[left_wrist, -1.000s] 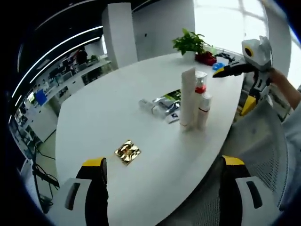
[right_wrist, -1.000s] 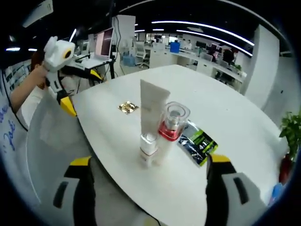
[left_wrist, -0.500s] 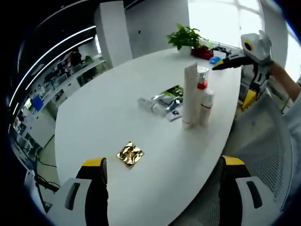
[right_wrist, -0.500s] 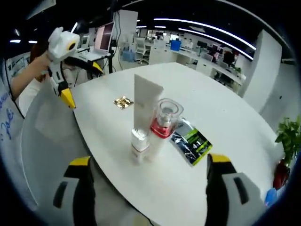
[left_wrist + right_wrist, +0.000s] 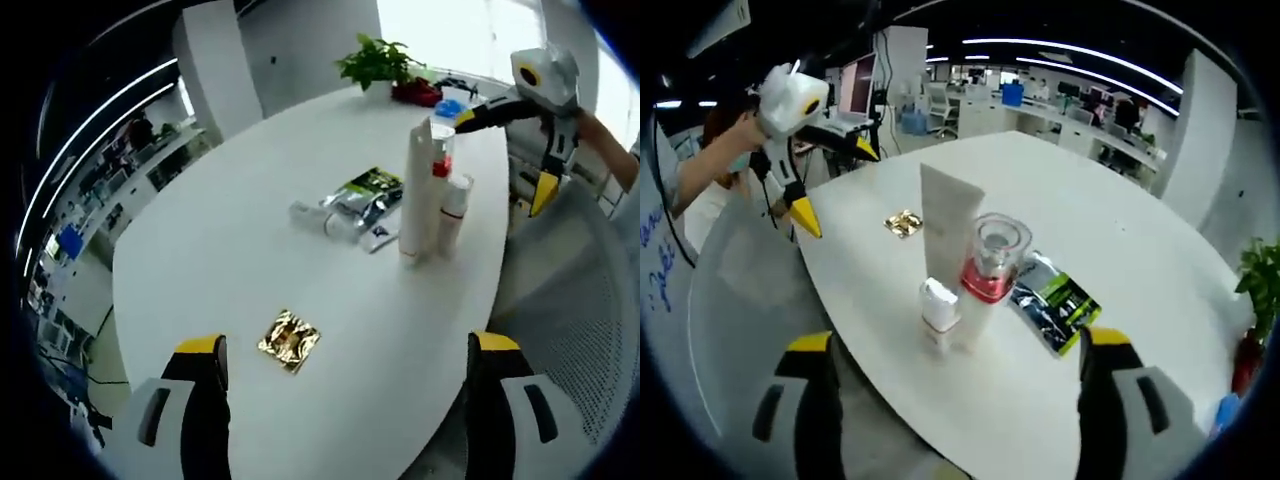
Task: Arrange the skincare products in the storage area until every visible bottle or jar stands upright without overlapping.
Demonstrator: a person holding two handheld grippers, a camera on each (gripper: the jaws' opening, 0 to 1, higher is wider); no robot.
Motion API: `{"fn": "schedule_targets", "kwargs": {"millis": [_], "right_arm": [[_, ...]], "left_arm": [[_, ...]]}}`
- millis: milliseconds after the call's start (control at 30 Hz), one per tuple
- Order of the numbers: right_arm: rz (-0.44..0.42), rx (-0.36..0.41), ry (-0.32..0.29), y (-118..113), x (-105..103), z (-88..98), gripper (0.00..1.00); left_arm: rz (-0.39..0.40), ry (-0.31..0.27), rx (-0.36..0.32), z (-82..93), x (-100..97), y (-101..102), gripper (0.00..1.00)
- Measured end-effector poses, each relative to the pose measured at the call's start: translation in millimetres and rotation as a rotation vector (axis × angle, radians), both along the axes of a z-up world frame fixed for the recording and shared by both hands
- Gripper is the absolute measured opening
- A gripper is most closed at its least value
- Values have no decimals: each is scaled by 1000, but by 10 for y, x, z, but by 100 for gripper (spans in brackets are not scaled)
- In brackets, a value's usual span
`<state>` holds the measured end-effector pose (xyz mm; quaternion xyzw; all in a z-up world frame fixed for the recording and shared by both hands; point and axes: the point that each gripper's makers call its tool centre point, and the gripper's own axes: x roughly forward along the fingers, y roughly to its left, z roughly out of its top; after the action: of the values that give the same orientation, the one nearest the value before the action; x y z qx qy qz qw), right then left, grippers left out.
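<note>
Three skincare products stand upright in a tight cluster near the table edge: a tall white tube [image 5: 415, 190] [image 5: 948, 215], a bottle with a red collar and clear cap [image 5: 440, 150] [image 5: 990, 270], and a small white bottle [image 5: 453, 210] [image 5: 940, 312]. Silver and green sachets [image 5: 365, 195] [image 5: 1060, 300] lie flat behind them, beside a small lying tube [image 5: 310, 215]. A gold foil packet [image 5: 289, 340] [image 5: 904, 223] lies apart. My left gripper [image 5: 345, 400] [image 5: 837, 186] is open and holds nothing, above the table edge. My right gripper [image 5: 965, 400] [image 5: 505, 155] is open too, short of the cluster.
The white oval table [image 5: 230, 260] has bare surface around the gold packet. A potted plant [image 5: 372, 62] and small red and blue items stand at its far end. A grey mesh chair back [image 5: 570, 300] sits by the near edge. Office desks fill the background.
Both cameras have shifted slightly. The left gripper has moved nearer the table edge by the gold packet. The three products and the sachets stand as before.
</note>
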<state>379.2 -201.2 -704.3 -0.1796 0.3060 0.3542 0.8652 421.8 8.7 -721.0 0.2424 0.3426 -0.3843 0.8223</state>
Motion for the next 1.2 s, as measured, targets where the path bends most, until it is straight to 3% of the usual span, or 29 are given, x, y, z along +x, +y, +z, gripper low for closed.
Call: {"fn": "schedule_targets", "kwargs": {"millis": [100,400,800,933,1000,1100,1200], "right_arm": [[3,8,-8,23,8,37,100],[0,3,-26,0,43,103,100],[-28,-2,12,-83,26,22,100],[-36,10,20,-93,13,9,100],[-42,5,13,-103,21,4,100],[-52,12,17,-114,21,-1,100],[-65,18,18,-138,25,-1,100]], "left_arm": [[-42,-32,29,2,36,-39,97],[-132,-26,87,-56,218,-128,91],[-304,-51,96,-150,454,-444,82],[-389,-98,137,-163,563,-540,75],[-406,-80,166,-197,603,-556,74],[-441,-102,201,-210,707,-599,70],[-490,-100,190,-199,722,-709,68]]}}
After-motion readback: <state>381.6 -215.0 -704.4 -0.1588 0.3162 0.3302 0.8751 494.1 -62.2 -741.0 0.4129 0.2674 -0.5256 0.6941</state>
